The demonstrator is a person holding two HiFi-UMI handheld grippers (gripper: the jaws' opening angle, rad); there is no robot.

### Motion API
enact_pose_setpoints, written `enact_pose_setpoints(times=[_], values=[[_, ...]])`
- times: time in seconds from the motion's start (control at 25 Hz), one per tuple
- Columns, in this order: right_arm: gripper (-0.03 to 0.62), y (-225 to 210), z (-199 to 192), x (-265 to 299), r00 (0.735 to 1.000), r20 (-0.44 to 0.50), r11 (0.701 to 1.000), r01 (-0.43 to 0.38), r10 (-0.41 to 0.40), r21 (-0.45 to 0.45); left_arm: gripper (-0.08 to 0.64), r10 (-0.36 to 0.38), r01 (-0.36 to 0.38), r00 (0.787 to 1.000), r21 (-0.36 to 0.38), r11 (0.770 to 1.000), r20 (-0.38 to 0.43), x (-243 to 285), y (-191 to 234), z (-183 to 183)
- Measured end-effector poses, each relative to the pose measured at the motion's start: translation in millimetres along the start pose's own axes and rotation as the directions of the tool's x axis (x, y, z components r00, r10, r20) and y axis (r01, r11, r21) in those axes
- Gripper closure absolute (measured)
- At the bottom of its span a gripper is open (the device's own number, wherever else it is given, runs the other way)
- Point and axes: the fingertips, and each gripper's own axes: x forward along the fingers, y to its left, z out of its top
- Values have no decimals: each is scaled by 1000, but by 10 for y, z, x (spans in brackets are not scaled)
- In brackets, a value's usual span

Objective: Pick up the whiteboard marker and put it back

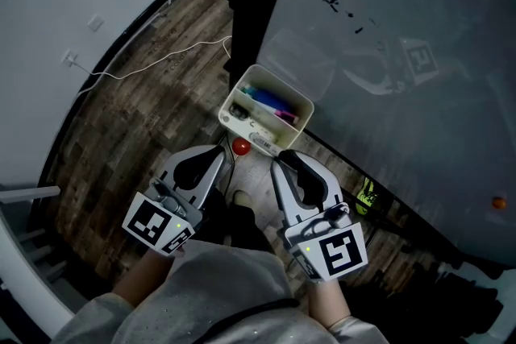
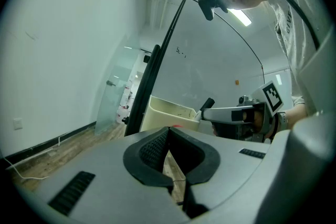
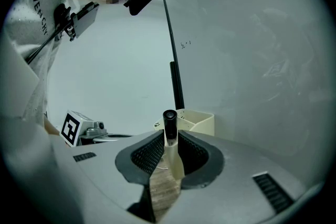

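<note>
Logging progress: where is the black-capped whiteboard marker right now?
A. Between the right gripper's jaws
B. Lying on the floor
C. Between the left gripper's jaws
A: the right gripper view shows the marker clamped between the jaws of the right gripper, while the jaws of the left gripper meet at the tips with nothing between them.

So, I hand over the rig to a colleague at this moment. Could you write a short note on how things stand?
Left gripper: jaws together, nothing between them, held beside the right one.
Right gripper: jaws shut on the marker, which points forward with its black cap on.
Tray: on the whiteboard, just ahead of both grippers, with other items in it.
Done: the marker is picked up.
Left: bring it to the tray, which looks like its place, open the jaws there and draw back.
</note>
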Motion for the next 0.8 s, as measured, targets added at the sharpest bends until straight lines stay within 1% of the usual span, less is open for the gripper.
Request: enact_pose_setpoints(times=[0.28, 0.52, 0.8], values=[[505, 21, -25, -39, 1000, 3, 1000, -11, 11, 10, 546, -1, 1, 1000, 0, 1000, 1, -12, -49, -4], [494, 4, -158, -103, 999, -46, 1000, 0, 0, 6, 546, 2, -2, 1000, 0, 1000, 1, -36, -95, -22], [494, 21, -221, -155, 998, -64, 1000, -5, 6, 5, 546, -4, 4, 1000, -1, 1000, -3, -57, -179, -57]])
